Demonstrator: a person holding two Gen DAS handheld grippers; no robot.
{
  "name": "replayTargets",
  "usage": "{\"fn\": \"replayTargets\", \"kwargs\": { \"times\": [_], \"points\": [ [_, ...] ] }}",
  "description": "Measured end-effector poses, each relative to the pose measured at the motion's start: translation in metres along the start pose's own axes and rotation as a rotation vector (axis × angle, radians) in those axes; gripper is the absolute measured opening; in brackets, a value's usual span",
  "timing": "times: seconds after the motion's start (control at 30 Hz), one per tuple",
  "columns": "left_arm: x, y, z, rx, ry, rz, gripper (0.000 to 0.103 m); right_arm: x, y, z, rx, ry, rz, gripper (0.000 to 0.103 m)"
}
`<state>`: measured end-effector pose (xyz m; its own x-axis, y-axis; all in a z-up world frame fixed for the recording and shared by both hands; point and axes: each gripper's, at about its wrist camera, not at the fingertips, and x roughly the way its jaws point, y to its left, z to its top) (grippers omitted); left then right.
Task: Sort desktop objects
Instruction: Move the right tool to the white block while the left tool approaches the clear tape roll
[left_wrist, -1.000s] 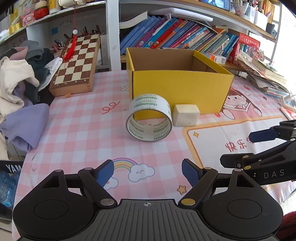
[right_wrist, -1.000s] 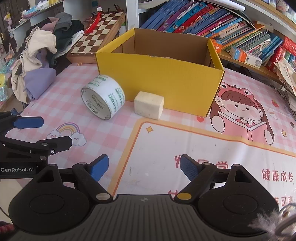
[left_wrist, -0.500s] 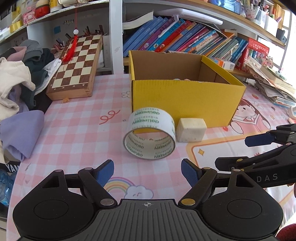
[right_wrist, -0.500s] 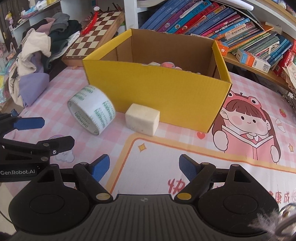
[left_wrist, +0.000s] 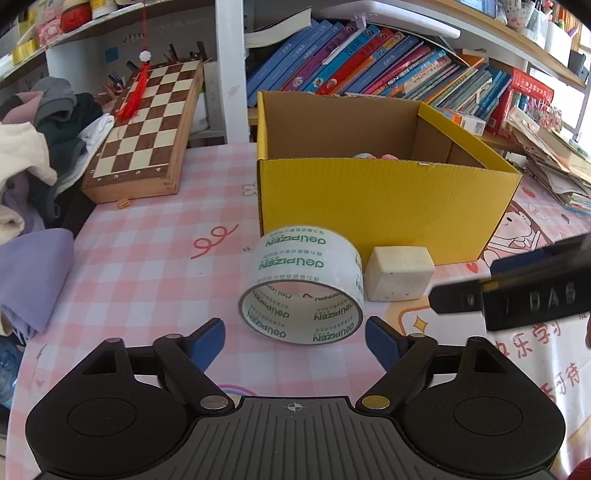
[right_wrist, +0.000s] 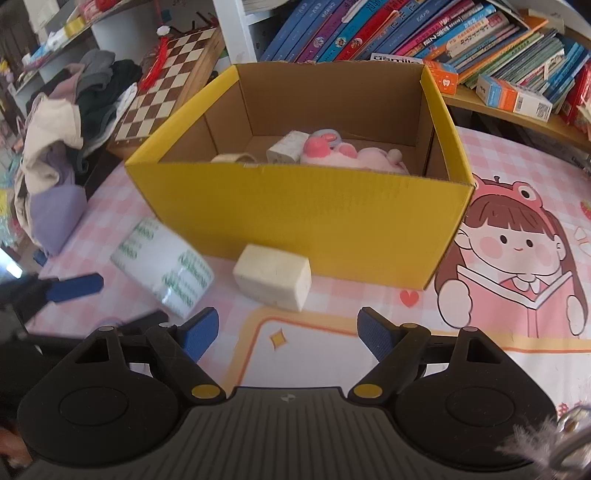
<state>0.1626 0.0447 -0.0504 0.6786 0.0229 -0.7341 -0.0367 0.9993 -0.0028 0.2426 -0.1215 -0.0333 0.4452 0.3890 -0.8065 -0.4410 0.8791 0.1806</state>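
A roll of clear tape (left_wrist: 301, 286) with green print lies on its side on the pink checked tablecloth, just in front of my open left gripper (left_wrist: 295, 338). A cream block (left_wrist: 399, 273) sits right of it, against the yellow cardboard box (left_wrist: 384, 199). In the right wrist view my open right gripper (right_wrist: 288, 334) is just short of the cream block (right_wrist: 273, 282), with the tape roll (right_wrist: 164, 266) to its left. The yellow box (right_wrist: 303, 206) holds a pink plush toy (right_wrist: 347, 153), a white block and a tape roll.
A chessboard (left_wrist: 147, 125) leans at the back left. A pile of clothes (left_wrist: 29, 177) lies at the left table edge. Bookshelves (left_wrist: 388, 66) stand behind the box. Stacked papers (left_wrist: 550, 162) lie at the right. The right gripper (left_wrist: 517, 291) shows in the left wrist view.
Both grippers have moved forward toward the box. The tape roll now lies just ahead of the left fingers, the cream block just ahead of the right ones. The right view rose, showing the box's contents.
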Motion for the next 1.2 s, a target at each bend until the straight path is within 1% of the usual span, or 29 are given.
{"fn": "replayTargets", "kwargs": {
  "times": [0.13, 0.37, 0.53, 0.7, 1.03, 1.17, 1.2],
  "points": [
    [0.01, -0.004, 0.0, 0.031, -0.006, 0.022, 0.092, 0.008, -0.001, 0.009, 0.019, 0.014, 0.021, 0.082],
    [0.023, -0.009, 0.002, 0.06, -0.041, 0.014, 0.091, 0.02, 0.003, 0.016, 0.024, 0.048, 0.041, 0.082],
    [0.03, -0.008, 0.004, 0.051, -0.049, 0.004, 0.09, 0.025, 0.004, 0.02, 0.03, 0.061, 0.04, 0.082],
    [0.03, -0.004, 0.004, 0.041, -0.053, -0.005, 0.089, 0.027, 0.004, 0.02, 0.031, 0.067, 0.039, 0.082],
    [0.018, 0.008, -0.001, 0.017, -0.043, 0.01, 0.089, 0.036, 0.011, 0.021, 0.022, 0.067, 0.03, 0.082],
    [0.012, 0.014, -0.004, 0.008, -0.041, 0.016, 0.089, 0.044, 0.02, 0.023, -0.004, 0.057, 0.028, 0.078],
    [0.01, 0.015, -0.005, 0.009, -0.041, 0.019, 0.089, 0.047, 0.022, 0.024, -0.011, 0.056, 0.014, 0.077]
  ]
}}
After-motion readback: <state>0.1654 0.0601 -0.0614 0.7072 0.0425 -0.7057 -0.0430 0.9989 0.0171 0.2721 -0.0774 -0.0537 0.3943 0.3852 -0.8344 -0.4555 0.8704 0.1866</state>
